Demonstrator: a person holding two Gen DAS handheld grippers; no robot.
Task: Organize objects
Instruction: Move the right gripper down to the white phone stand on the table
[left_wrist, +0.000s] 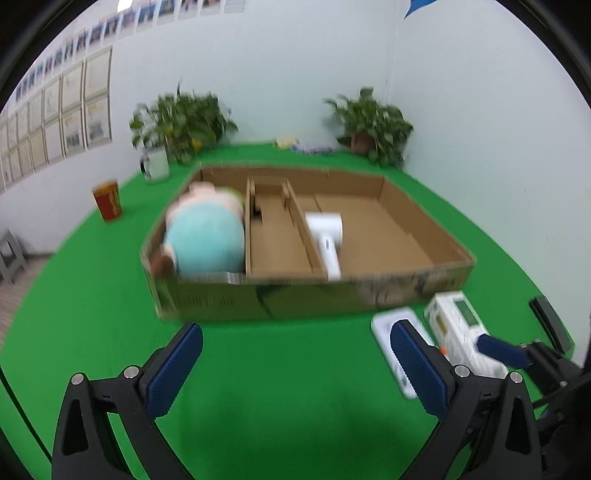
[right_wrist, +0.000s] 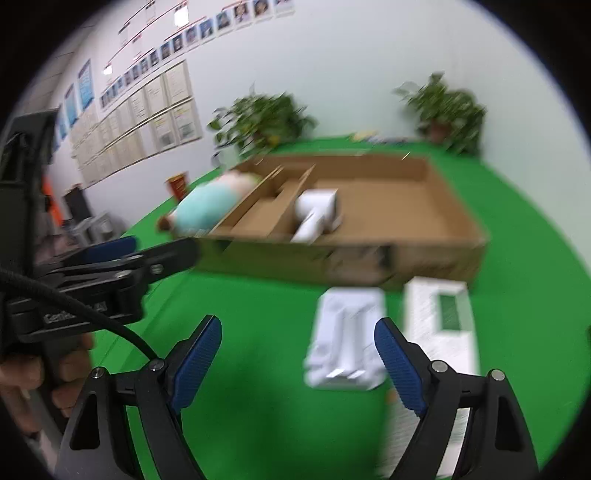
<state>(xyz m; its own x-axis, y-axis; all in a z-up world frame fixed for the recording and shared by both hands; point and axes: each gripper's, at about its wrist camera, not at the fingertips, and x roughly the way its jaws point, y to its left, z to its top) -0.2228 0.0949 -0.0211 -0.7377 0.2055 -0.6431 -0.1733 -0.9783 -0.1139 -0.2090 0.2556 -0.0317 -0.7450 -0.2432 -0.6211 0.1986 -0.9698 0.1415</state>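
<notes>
While both views are blurred, the layout reads clearly enough. On the green worktop (left_wrist: 277, 387) sits a shallow cardboard box (left_wrist: 295, 299) split by dividers into compartments. Its left compartment holds a plush toy (left_wrist: 207, 236) with a teal body; the narrow middle compartment shows only bare cardboard. A white hair dryer (left_wrist: 327, 232) lies in the wide right compartment, against the divider, handle pointing toward the box's near wall.

Outside the box, just in front of its near right corner, two white items lie side by side on the green surface: a flat white tray (right_wrist: 347, 339) and, to its right, a white carton (right_wrist: 441, 325) with a green panel. Whether they touch each other cannot be told.

The left gripper (left_wrist: 295, 369) hovers above bare green surface in front of the box, its blue-padded fingers (left_wrist: 173, 369) spread wide with nothing between them. The right gripper (right_wrist: 297, 363) also stands wide apart and empty, over the near end of the tray and beside the carton; contact with either cannot be judged.

Two potted plants (left_wrist: 184, 125) stand at the far edge near the wall, and a red cup (left_wrist: 108, 199) stands left of the box.
</notes>
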